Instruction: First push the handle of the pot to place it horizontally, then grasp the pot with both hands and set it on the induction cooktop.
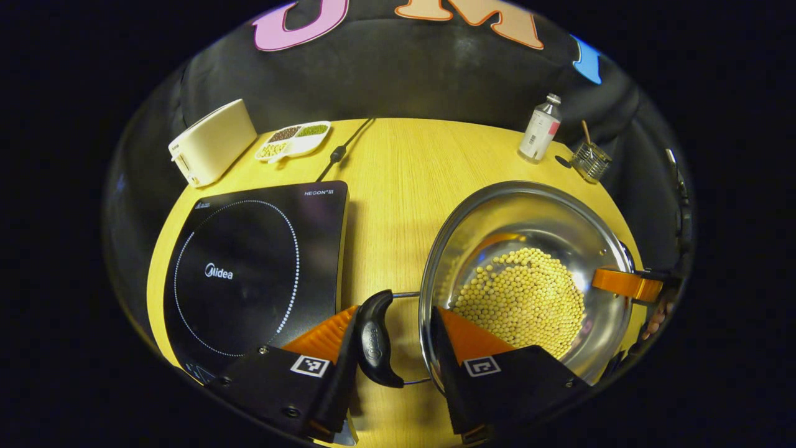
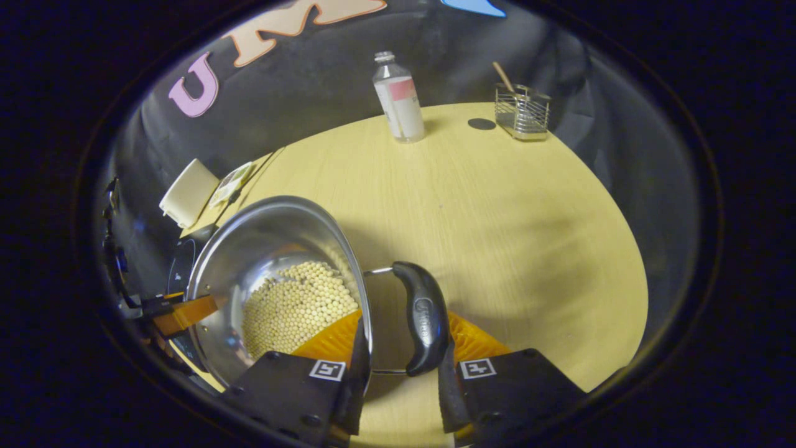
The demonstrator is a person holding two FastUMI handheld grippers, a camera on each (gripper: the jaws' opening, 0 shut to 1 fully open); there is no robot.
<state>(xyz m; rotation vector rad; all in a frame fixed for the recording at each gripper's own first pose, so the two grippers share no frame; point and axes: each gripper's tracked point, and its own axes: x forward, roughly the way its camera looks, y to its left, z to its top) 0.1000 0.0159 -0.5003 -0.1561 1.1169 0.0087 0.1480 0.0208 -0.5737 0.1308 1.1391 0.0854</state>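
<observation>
A steel pot (image 1: 528,211) holding yellow beans (image 1: 522,298) stands on the wooden table, right of the black induction cooktop (image 1: 249,274). My left gripper (image 1: 398,320) straddles the pot's near side. One finger presses the outside of the black handle (image 1: 375,339), and the other lies against the wall inside the rim. My right gripper (image 2: 404,330) clamps the opposite side of the pot (image 2: 267,236) the same way, around its black handle (image 2: 423,317). The right gripper (image 1: 628,283) also shows at the pot's far rim in the left gripper view.
A white appliance (image 1: 211,149) and a divided dish of beans (image 1: 292,140) sit behind the cooktop, with a cable (image 1: 339,152) running to the back. A bottle (image 2: 399,99) and a wire holder (image 2: 522,112) stand at the far right edge.
</observation>
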